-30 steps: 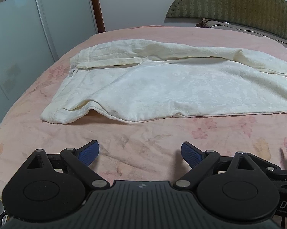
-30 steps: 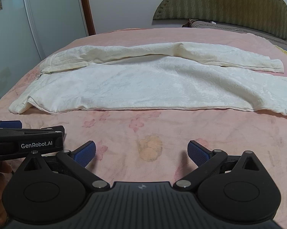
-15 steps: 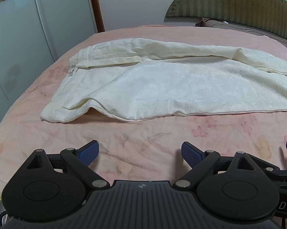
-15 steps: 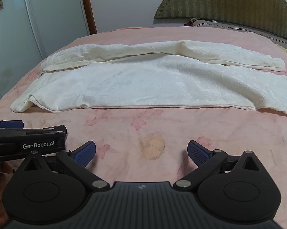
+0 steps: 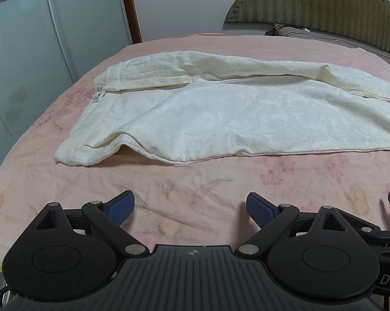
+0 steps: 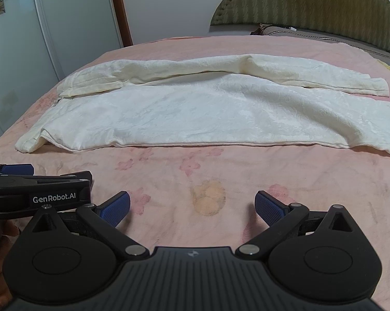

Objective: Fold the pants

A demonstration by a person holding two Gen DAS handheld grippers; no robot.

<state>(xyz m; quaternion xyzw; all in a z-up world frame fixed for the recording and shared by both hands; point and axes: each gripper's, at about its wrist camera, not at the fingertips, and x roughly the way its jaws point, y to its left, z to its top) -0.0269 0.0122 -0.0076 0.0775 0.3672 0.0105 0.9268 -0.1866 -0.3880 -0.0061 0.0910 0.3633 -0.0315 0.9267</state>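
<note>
Cream-white pants [image 5: 221, 114] lie spread across the pink bed, waist to the left and legs running right; they also show in the right wrist view [image 6: 195, 111]. One leg lies behind the other, its hem [image 6: 376, 89] at the far right. My left gripper [image 5: 189, 207] is open and empty, hovering over the sheet short of the pants' near edge. My right gripper [image 6: 192, 206] is open and empty, also short of the near edge. The left gripper's body [image 6: 39, 189] shows at the left of the right wrist view.
The pink floral bedsheet [image 6: 208, 181] covers the bed. A green padded headboard [image 5: 311, 2] and a pillow [image 5: 324, 35] stand at the far right. Glass wardrobe doors [image 5: 26, 51] stand close along the bed's left side.
Both views have shifted slightly, with the pants sitting a little lower and nearer in the frames. Both grippers stay open and empty.
</note>
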